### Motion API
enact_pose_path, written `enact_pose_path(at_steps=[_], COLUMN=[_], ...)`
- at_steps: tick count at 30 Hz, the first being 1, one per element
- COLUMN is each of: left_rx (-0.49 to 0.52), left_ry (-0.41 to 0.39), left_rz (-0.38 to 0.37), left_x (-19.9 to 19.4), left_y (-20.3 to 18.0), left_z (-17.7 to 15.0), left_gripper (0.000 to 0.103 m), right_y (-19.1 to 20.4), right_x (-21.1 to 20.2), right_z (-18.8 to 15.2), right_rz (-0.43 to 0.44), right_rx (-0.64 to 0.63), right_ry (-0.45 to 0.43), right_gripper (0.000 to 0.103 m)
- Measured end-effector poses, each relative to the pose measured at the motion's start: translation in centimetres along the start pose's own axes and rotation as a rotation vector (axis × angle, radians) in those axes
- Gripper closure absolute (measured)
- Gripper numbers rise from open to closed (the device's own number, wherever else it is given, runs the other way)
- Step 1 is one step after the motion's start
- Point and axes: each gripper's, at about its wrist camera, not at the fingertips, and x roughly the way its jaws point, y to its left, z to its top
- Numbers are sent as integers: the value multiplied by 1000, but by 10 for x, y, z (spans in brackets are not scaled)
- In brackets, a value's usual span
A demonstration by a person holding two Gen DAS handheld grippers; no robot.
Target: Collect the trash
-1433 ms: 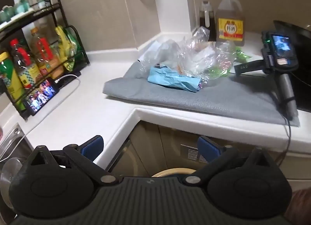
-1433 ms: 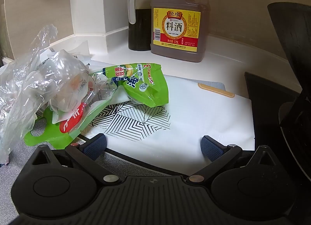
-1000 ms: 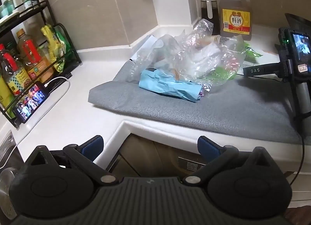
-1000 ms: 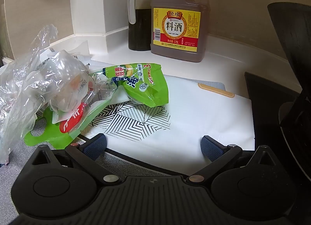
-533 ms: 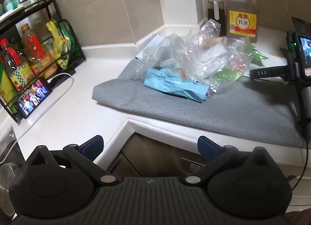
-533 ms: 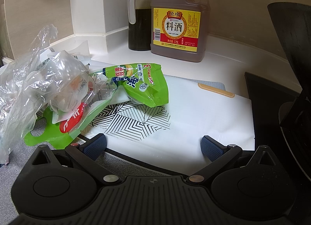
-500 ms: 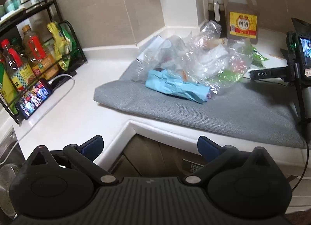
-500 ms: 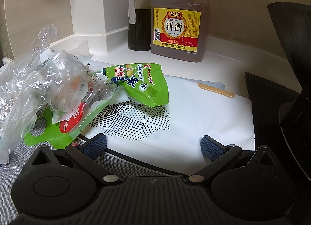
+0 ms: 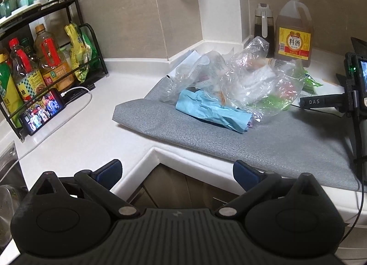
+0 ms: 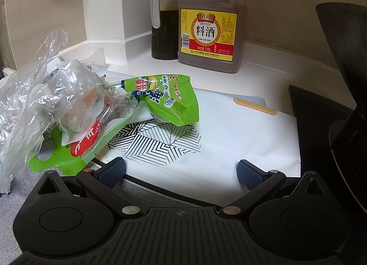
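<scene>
Most of what's inside the clear plastic bags (image 9: 250, 81) is a mystery, the crinkled film blurs it into white, red and green patches. The blue wrapper (image 9: 211, 110) has its far end tucked under those bags. The green packet (image 10: 165, 98) covers part of the leaf print on the white bag (image 10: 229, 141), and its own lower half disappears under the plastic. The pan (image 10: 344, 47) is cut off by the right edge. Small print on the cooking wine jug (image 10: 208, 33) is too tiny to read. Phone screen (image 9: 42, 110) by the rack: just colourful mush.
</scene>
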Motion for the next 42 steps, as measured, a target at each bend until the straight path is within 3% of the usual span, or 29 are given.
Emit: enact_pose_path(at_steps=[15,18,21,25,29,31,35,42], left_rx=[-68,-77,-87,-89,-96,-107,-135,-138], left_ry=[1,9,-3,-37,-84,-96,-83,-51], left_rz=[-41,-60,-80,-78,-67,-41,-68,-77], left_x=[-14,-17,-23,-32,-42,-46,-52,-61], left_y=[19,23,22,20,19,19,25,35], left_z=[-1,-2,-7,-13,-24,-30,-38,-48], left_gripper=[0,0,0,0,0,0,0,0], right_y=[5,9,13,17,26,31,36,38], right_x=[-8,-41,-103,-176,-230,-247,-266,-273], right_z=[2,-5,-19,-44,-72,-81,-93,-98], right_rz=[-18,-5,10,99,106,107,106,96], right_rx=[1,-7,-23,-15,-52,-99,-167,-152], right_ry=[18,-29,-146,-246,-324,-332,-340,-309], right_gripper=[0,0,0,0,0,0,0,0])
